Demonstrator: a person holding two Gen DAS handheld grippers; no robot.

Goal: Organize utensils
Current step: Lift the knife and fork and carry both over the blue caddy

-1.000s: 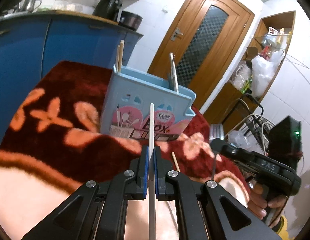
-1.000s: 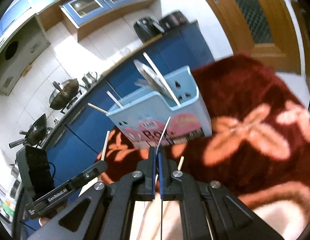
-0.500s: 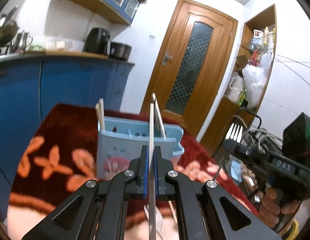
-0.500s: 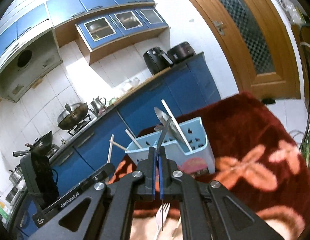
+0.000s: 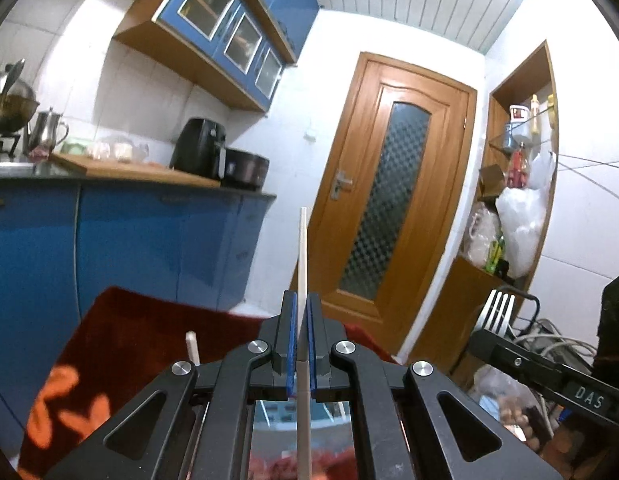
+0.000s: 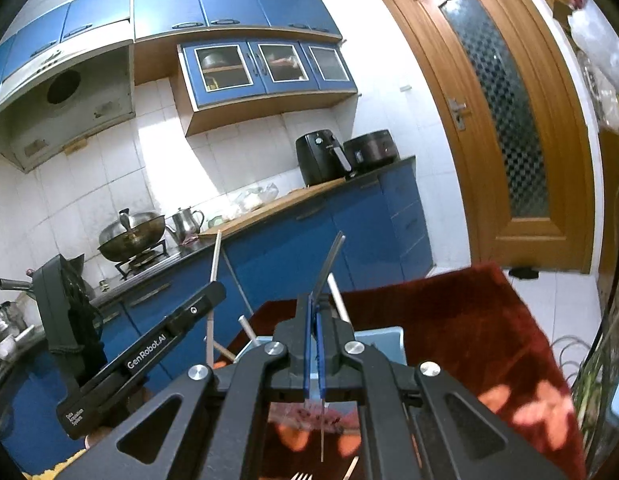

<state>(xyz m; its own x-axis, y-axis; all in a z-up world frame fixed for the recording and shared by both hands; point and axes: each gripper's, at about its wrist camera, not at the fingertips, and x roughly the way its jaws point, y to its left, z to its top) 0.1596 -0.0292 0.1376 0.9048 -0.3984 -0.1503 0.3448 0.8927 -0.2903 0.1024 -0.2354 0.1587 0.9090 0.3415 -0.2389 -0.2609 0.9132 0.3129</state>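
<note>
My left gripper [image 5: 302, 300] is shut on a pale chopstick [image 5: 302, 248] that stands upright between the blue pads. My right gripper [image 6: 314, 300] is shut on a metal fork [image 6: 329, 268], seen edge-on here. In the left wrist view its tines [image 5: 495, 312] point up above the right gripper [image 5: 479, 336]. The light blue utensil box [image 6: 383, 336] sits low behind my right fingers, with several sticks [image 6: 245, 328] in it. In the left wrist view only a sliver of the box [image 5: 285, 412] shows under the fingers. The left gripper [image 6: 215, 290] is at the left of the right wrist view.
A dark red floral cloth [image 6: 469, 320] covers the table. A second fork [image 6: 301, 476] lies on it near the bottom edge. Blue kitchen cabinets [image 5: 149, 240] run behind, a wooden door [image 5: 389, 200] stands beyond, and a cluttered shelf with cables [image 5: 517, 220] is at the right.
Both grippers have risen and tilted upward, each still holding its utensil. The blue box has dropped from the middle of both views to the bottom, mostly hidden by the fingers.
</note>
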